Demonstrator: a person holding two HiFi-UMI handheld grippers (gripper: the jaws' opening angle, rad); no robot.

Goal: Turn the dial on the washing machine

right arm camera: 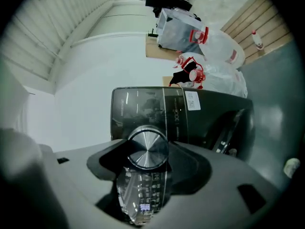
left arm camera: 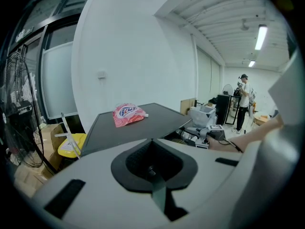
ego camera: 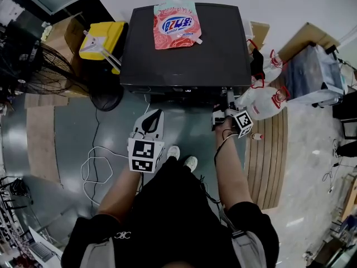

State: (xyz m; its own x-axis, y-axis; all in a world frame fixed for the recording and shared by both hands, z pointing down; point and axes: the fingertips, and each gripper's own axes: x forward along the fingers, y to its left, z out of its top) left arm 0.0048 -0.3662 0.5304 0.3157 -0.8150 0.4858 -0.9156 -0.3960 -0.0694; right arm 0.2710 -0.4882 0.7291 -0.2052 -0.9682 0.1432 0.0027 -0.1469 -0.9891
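Gripping the silver dial [right arm camera: 147, 149] on the washing machine [ego camera: 184, 43] front panel with the right gripper [ego camera: 225, 116]; left gripper [left arm camera: 152, 165] closed on nothing, well apart. For a clean turn: roll about the dial's axis, pads square, no outward pull.

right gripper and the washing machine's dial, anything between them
Nothing: in the right gripper view, the right gripper has its jaws directly on the round brushed-silver dial.

One washing machine [ego camera: 184, 54] bears one dial [right arm camera: 147, 148] and one detergent pouch [ego camera: 176, 24]. Two white jugs [ego camera: 265, 102] sit at three o'clock. One left hand-held gripper [ego camera: 150, 123], one right hand-held gripper [ego camera: 223, 106].
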